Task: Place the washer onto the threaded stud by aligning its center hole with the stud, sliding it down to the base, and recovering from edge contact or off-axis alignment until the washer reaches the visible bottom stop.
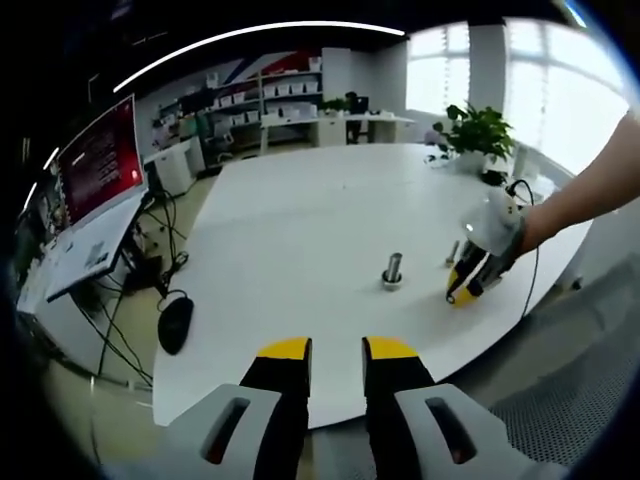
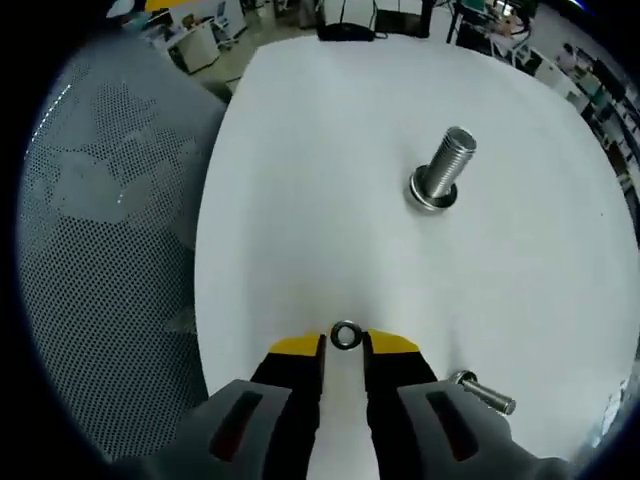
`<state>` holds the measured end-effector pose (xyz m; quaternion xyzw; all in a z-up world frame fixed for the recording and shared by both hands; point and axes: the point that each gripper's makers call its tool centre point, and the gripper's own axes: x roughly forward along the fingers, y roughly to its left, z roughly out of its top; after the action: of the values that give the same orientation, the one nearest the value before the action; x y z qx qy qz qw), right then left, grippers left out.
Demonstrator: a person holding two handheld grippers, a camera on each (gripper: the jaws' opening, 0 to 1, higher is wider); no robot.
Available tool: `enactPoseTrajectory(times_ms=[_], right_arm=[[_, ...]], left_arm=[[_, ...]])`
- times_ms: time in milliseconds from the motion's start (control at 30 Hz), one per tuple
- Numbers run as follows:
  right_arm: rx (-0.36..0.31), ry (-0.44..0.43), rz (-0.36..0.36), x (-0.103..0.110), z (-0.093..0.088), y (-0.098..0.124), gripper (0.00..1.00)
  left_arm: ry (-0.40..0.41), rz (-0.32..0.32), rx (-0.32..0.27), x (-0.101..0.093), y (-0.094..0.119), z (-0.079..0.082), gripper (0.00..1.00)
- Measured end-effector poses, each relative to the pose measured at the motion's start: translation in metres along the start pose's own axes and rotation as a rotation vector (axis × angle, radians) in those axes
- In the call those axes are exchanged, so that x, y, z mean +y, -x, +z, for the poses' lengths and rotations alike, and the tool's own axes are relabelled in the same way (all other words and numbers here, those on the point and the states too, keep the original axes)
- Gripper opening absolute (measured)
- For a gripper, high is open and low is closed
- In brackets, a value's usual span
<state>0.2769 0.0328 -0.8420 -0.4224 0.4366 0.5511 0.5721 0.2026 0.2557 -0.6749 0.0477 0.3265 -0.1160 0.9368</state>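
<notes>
A threaded steel stud [image 2: 447, 165] stands upright on a round base on the white table [image 2: 320, 130], ahead and to the right of my right gripper [image 2: 346, 345]. A small metal washer [image 2: 346, 335] lies flat between that gripper's yellow fingertips, which are closed against it at table level. From the left gripper view, the stud [image 1: 392, 270] stands mid-table, and the right gripper [image 1: 458, 294] is tipped down onto the table just to its right, held by a person's hand. My left gripper [image 1: 337, 350] hovers open near the table's front edge, with nothing between its fingers.
A loose bolt [image 2: 486, 394] lies right of my right gripper. A black mouse [image 1: 175, 322] sits off the table's left edge, with a monitor [image 1: 100, 165] beyond it. A potted plant [image 1: 480, 130] stands at the far right. A mesh chair [image 2: 110, 250] borders the table's left side.
</notes>
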Motion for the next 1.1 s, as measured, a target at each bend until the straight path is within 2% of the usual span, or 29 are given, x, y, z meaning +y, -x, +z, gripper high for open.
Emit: enactPoseTrajectory(times_ms=[100, 200, 400, 567, 667, 767, 867, 1000, 1100], right_arm=[[0.050, 0.058, 0.001, 0.0009, 0.0008, -0.0005, 0.16], [0.100, 0.049, 0.003, 0.0009, 0.0011, -0.0010, 0.15], [0.265, 0.084, -0.023, 0.0015, -0.0012, -0.0022, 0.15], [0.282, 0.041, -0.017, 0.0008, -0.0002, -0.0020, 0.15], [0.278, 0.041, -0.043, 0.0016, -0.0006, -0.0032, 0.15], [0.230, -0.017, -0.072, 0.0011, -0.0003, -0.0022, 0.15], [0.198, -0.025, -0.070, 0.0014, -0.0010, -0.0002, 0.15], [0.103, -0.065, -0.090, 0.0015, -0.0002, -0.0008, 0.14], [0.008, -0.168, -0.077, 0.0016, 0.0004, 0.0000, 0.14]], left_arm=[[-0.001, 0.001, 0.003, -0.0002, -0.0003, -0.0005, 0.18], [-0.001, 0.002, 0.000, -0.0004, 0.0001, -0.0001, 0.18], [-0.007, 0.000, 0.007, -0.0013, -0.0006, -0.0014, 0.18], [-0.005, -0.001, 0.009, -0.0009, -0.0007, -0.0021, 0.18], [-0.007, 0.000, 0.008, -0.0007, -0.0003, -0.0015, 0.18], [-0.007, 0.000, 0.005, 0.0002, -0.0005, -0.0009, 0.18], [0.003, 0.006, -0.020, 0.0030, 0.0017, 0.0033, 0.17], [0.005, 0.007, -0.029, 0.0030, 0.0018, 0.0043, 0.17], [0.005, 0.003, -0.026, 0.0017, 0.0014, 0.0038, 0.18]])
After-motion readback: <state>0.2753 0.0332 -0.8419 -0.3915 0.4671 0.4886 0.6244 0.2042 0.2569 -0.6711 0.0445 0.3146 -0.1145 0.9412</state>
